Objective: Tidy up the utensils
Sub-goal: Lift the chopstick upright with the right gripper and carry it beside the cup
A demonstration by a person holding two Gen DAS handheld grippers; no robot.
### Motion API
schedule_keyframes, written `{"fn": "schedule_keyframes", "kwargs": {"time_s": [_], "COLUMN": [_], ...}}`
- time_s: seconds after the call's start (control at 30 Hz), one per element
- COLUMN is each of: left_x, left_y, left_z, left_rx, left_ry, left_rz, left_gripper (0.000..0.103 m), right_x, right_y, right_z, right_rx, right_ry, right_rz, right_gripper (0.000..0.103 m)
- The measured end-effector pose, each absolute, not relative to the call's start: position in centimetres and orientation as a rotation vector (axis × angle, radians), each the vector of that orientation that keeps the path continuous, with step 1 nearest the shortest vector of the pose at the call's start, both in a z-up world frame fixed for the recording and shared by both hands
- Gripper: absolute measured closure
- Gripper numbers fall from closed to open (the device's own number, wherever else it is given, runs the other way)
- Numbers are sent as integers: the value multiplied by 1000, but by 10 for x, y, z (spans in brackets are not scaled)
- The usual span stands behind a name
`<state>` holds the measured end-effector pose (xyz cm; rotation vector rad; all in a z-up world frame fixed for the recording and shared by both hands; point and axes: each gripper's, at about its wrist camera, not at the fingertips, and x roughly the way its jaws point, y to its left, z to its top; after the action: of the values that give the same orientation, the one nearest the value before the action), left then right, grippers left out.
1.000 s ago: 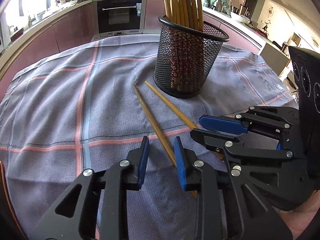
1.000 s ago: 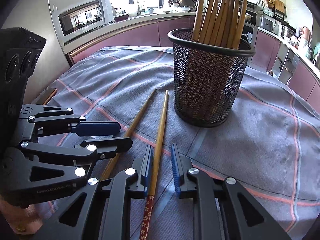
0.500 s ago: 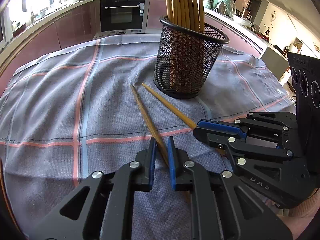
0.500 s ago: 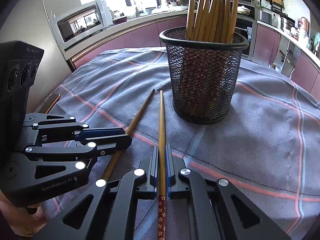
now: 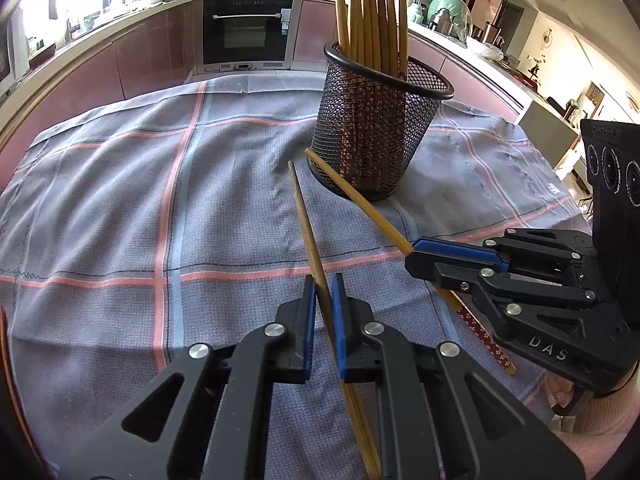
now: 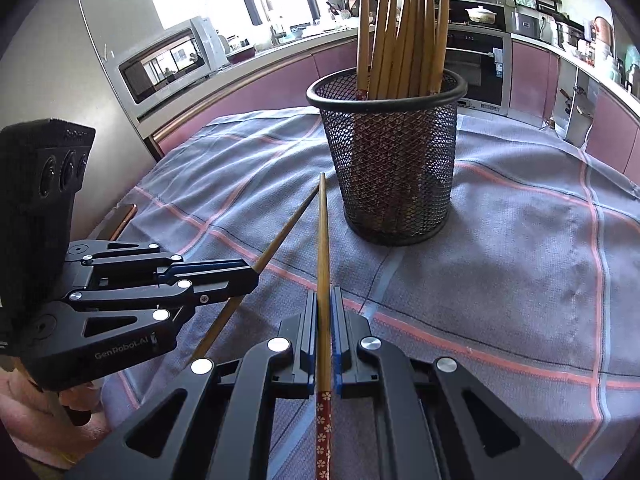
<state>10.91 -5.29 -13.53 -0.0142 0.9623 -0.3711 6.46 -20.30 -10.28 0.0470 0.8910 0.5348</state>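
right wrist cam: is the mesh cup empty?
No, the black mesh cup holds a bundle of wooden chopsticks standing upright, their tips rising well above its rim.

The left gripper (image 5: 323, 304) is held low and level, its blue-padded jaws closed to a narrow gap. The right gripper (image 6: 325, 316) is held alongside, jaws likewise pressed nearly together, both pointing forward and converging slightly.
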Motion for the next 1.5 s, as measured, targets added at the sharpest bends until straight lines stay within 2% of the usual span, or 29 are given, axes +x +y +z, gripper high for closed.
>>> {"fn": "schedule_keyframes", "kwargs": {"time_s": [1.5], "left_x": [86], "left_y": [-45], "left_z": [-66], "left_rx": [-70], "left_ry": [786], "left_rz": [-440], "left_gripper": [96], "right_x": [43], "right_y": [-222], "right_z": [-48], "right_rx": [117], "right_ry": [682], "right_rz": [553], "right_gripper": [98]}}
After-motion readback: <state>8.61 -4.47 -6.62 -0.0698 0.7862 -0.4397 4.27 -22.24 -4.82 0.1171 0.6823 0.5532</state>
